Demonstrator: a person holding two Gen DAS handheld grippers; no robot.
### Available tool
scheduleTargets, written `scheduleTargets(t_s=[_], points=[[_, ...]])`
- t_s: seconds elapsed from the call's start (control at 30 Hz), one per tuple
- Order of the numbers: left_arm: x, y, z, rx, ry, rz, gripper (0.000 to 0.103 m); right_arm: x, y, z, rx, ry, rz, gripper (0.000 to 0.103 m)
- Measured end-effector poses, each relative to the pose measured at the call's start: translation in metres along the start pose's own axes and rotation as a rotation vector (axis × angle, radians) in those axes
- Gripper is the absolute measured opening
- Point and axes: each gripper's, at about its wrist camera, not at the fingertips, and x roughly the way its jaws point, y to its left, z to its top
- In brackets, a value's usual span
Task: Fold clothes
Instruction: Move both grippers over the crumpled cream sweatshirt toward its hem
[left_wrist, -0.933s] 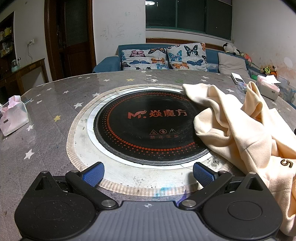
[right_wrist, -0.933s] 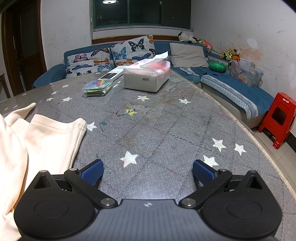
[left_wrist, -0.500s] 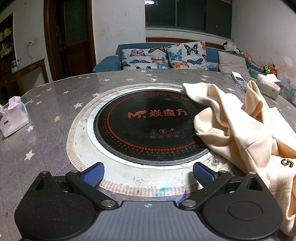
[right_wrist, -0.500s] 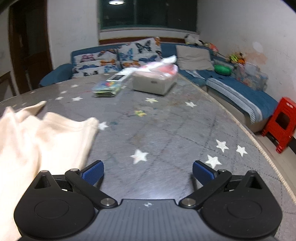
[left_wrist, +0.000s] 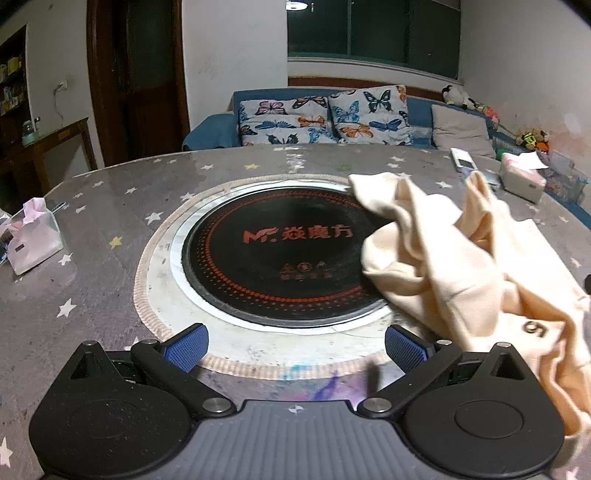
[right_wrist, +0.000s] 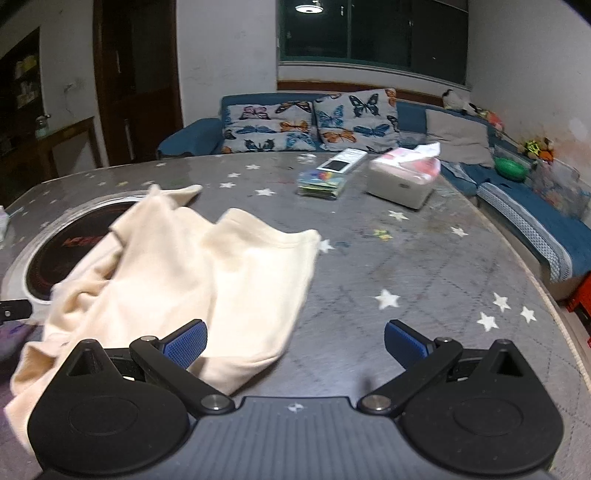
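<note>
Crumpled cream garment (right_wrist: 207, 280) heaped on starred table (right_wrist: 424, 266), both hand-held grippers (left_wrist: 295, 343) (right_wrist: 295, 341) wide apart, empty.

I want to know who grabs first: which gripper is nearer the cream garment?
Right, by a little. The right gripper has the cream garment under its left finger; the left gripper has it just beside its right finger. Both open.

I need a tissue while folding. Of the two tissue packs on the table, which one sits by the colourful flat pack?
The white box with the pink top, at the table's far right, just right of the colourful pack. The other, a soft pink pack, stands alone at the left edge.
</note>
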Motion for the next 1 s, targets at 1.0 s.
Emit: scheduleTargets(t_s=[1.0], points=[[-0.032, -0.043, 0.007, 0.031, -0.02, -0.109, 0.103, -0.025, 0.044, -0.017, -0.059, 0.019, 0.103, 0.103]])
